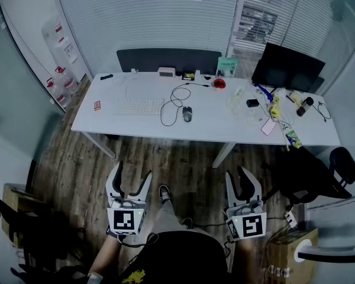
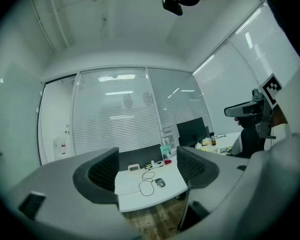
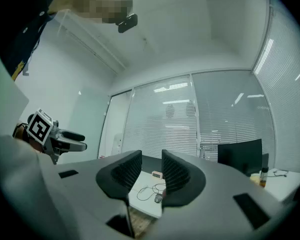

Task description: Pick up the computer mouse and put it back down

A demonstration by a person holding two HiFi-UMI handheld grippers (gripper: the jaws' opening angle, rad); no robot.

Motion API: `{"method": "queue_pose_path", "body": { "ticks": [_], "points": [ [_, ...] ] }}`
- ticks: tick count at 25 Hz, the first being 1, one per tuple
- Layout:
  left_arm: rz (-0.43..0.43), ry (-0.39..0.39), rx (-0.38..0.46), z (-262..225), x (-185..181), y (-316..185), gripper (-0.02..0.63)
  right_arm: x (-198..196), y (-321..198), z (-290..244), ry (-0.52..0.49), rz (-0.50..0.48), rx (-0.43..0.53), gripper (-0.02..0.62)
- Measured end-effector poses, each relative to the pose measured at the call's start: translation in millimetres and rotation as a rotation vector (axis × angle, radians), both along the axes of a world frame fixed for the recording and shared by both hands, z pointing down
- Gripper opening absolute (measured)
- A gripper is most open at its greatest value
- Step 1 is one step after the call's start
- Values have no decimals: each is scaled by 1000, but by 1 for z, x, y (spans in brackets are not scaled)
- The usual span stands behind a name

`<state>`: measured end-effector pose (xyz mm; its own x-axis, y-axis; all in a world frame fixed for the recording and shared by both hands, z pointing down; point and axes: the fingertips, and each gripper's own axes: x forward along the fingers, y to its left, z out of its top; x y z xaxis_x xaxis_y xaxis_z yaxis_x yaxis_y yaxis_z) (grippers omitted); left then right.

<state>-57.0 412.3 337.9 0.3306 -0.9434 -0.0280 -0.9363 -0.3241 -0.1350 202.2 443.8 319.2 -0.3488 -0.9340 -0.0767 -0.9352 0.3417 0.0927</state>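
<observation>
**On the white table: mouse untouched, task not begun**

On the table (image 1: 216,128), near its middle, the computer mouse (image 1: 187,114) sits flat, just right of the white keyboard (image 1: 139,105). It is small, dark and rounded, lying lengthwise toward the person. Its black cable (image 1: 170,104) loops loosely beside it and runs off toward the back of the desk. Clutter (a phone, bottles, small items) lies further right, well apart from the mouse, and a dark monitor (image 1: 287,67) stands at the right rear.

Progress: by my reading nothing is done yet. Pick-up and put-down both remain, as does the whole approach, because both grippers hang low over the wood floor, well short of the table edge.

The left gripper (image 1: 132,169) has its jaws spread wide with nothing between them; in the left gripper view only the distant desk and mouse (image 2: 160,183) show through the gap. The right gripper (image 1: 235,171) has its jaws drawn close, leaving a narrow gap that is also empty; the mouse (image 3: 158,198) shows far off, low in that gap. Both point level toward the table.

The cable will likely drag along when the mouse is lifted.
</observation>
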Motion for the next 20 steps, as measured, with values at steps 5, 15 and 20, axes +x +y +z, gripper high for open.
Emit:
{"method": "queue_pose_path", "body": {
  "ticks": [5,15,20],
  "points": [
    [-1,-47,-39,12,-7,-22,353,16,-22,5,-100,53,-7,142],
    [-32,-64,-138,33,-17,-80,353,2,-88,22,-50,5,-100,238],
    [-11,-44,-162,38,-21,-133,392,-7,-144,30,-86,11,-156,461]
  ]
}}
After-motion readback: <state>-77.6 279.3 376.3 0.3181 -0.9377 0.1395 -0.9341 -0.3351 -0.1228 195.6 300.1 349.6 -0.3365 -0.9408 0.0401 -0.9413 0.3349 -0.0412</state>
